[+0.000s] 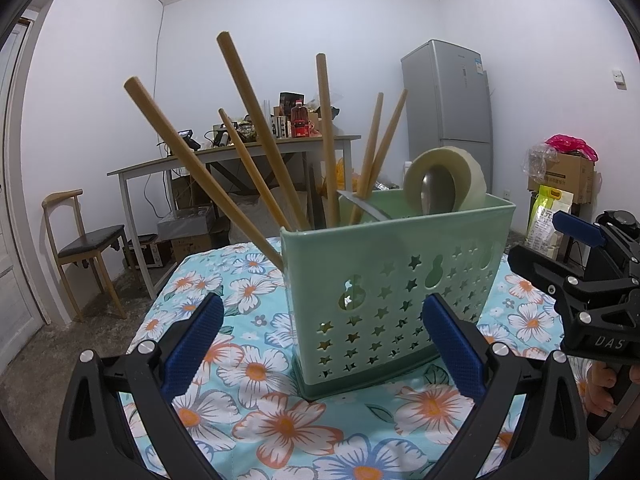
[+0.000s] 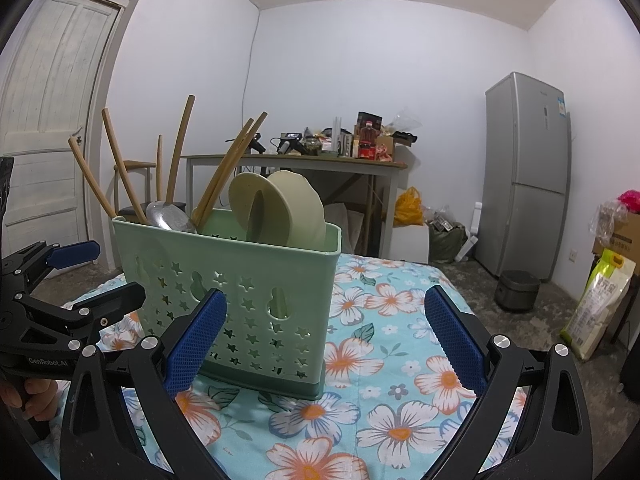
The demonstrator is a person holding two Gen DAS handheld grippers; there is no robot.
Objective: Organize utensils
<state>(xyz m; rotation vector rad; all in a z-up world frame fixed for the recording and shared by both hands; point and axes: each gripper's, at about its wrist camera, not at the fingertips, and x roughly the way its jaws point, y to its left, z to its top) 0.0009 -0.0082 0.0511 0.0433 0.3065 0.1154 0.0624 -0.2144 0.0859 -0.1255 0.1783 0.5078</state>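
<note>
Centrally, a floral-cloth tabletop (image 2: 360, 360) carries one green caddy (image 2: 256, 280) holding six wooden chopsticks (image 1: 256, 120), one metal spoon (image 2: 170, 216) and two cream dishes (image 2: 280, 208). Left gripper (image 1: 320, 344) and right gripper (image 2: 326, 340) fingers are spread wide, empty. White-walled room; one refrigerator (image 2: 524, 172).

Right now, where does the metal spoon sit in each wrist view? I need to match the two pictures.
Left wrist view: the metal spoon shows right of centre, its bowl seen through the cream dish at the right end of the green caddy.
Right wrist view: the spoon lies left of centre, beside the wooden chopsticks.
Shared landmark: the grey fridge at the right wall.
</note>
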